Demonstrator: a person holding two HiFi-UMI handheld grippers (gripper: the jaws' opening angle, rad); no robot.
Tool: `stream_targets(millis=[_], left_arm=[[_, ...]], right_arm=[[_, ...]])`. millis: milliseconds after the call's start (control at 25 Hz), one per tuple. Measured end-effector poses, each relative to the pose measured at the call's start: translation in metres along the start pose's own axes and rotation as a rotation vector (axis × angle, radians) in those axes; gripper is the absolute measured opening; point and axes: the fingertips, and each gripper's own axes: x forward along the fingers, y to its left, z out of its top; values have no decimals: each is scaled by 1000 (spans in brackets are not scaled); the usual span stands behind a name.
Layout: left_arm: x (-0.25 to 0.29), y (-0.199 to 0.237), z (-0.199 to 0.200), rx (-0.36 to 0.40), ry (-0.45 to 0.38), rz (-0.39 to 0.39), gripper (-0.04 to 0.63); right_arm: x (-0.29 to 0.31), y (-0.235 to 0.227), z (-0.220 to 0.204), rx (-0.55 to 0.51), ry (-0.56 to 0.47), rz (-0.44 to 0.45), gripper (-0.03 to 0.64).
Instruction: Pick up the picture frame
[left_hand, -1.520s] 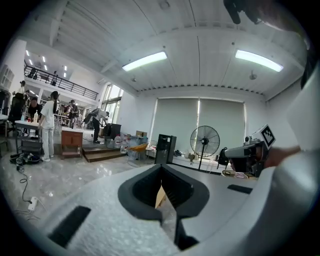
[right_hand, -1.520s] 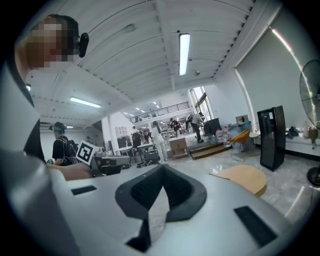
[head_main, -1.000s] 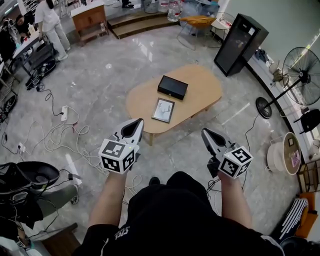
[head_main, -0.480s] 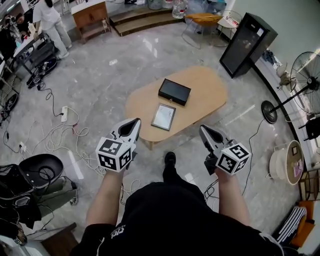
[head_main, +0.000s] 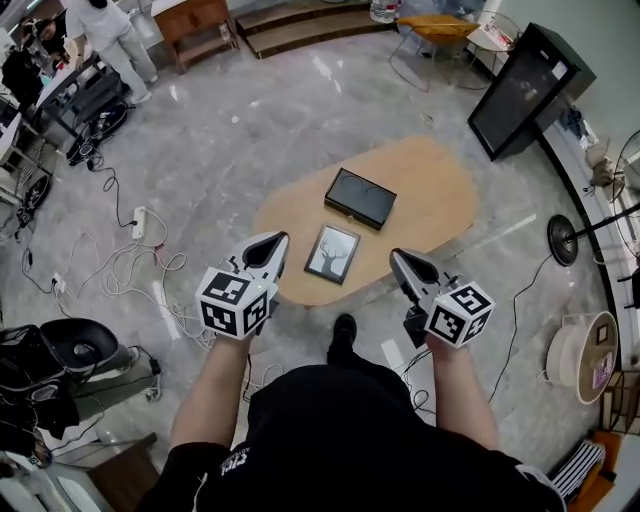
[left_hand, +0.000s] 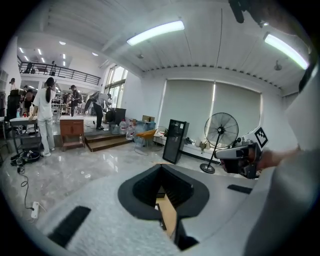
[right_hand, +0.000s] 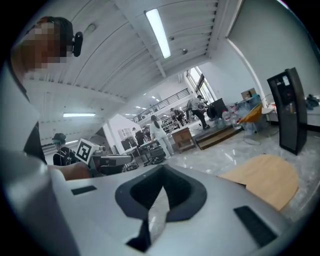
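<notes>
Picture frame (head_main: 332, 254) flat on oval wooden table (head_main: 440, 205), near its front edge, beside black case (head_main: 360, 198), left gripper (head_main: 268, 246) and right gripper (head_main: 404, 262) flanking it, jaws closed, empty.

Wood table (head_main: 440, 205) in mid w/ flat black box (head_main: 360, 198) on it. Tall black cabinet (head_main: 530, 90) at 2 o'clock, fan stand (head_main: 563, 240) at 3, white plug strip (head_main: 138, 222) w/ wires at 9, black chair (head_main: 60, 350) at 8.
</notes>
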Motion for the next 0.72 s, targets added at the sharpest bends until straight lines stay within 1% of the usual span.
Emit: stream_targets(millis=[120, 280, 520, 720], left_arm=[[24, 7, 8, -5, 23, 21, 11], [42, 17, 16, -21, 15, 61, 11], [55, 28, -2, -66, 41, 83, 11], [71, 45, -25, -93, 94, 76, 11]], right_arm=[[15, -25, 7, 17, 22, 24, 6], [35, -42, 10, -3, 78, 72, 6], [55, -53, 3, -1, 123, 96, 6], [79, -61, -21, 17, 185, 95, 6]])
